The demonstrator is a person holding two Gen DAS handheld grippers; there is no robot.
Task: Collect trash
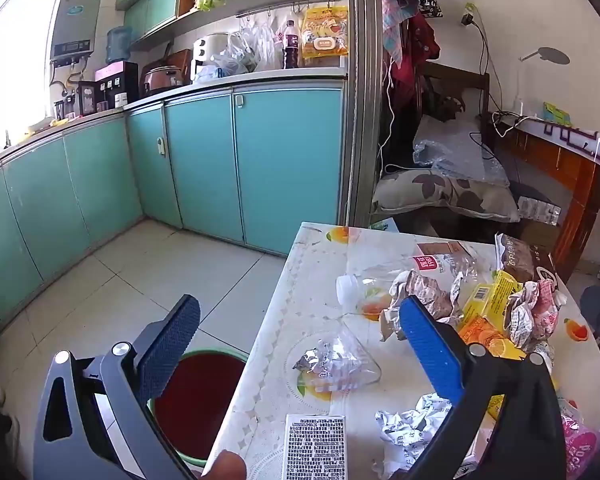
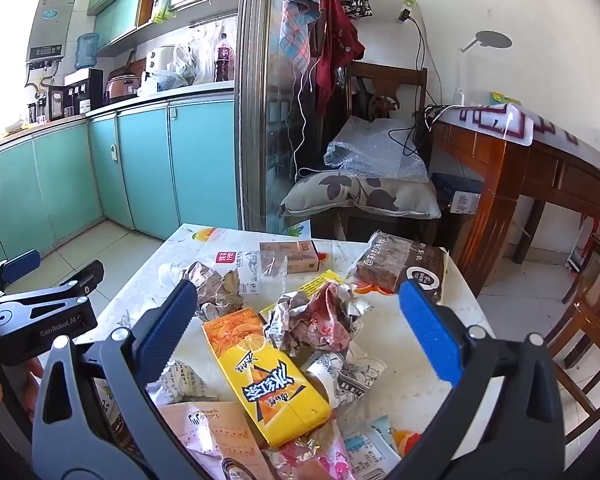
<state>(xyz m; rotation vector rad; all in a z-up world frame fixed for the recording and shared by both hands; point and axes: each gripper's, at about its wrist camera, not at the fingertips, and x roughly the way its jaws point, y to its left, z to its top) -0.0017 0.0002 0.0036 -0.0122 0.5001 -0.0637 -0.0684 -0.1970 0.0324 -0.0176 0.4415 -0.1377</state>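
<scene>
- Both tongs, left gripper [image 1: 296, 344] and right gripper [image 2: 298, 320], gape wide, holding nothing.
- Crumpled wrappers and yellow tea carton [image 2: 268, 376] crowd my white fruit-print table [image 1: 284, 320]; green-rimmed bin [image 1: 196, 400] sits below its left edge.
- Risk: slick clear plastic wrap [image 1: 336, 360] may slip, missing the bin.

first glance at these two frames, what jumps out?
The litter heaped on the table: a yellow drink carton lying flat in the middle, crumpled wrappers just behind it, a dark snack bag at the far edge. On the floor at the table's left side stands a green bin with a dark red inside. Both the left gripper and the right gripper have their jaws wide open, holding nothing.
</scene>
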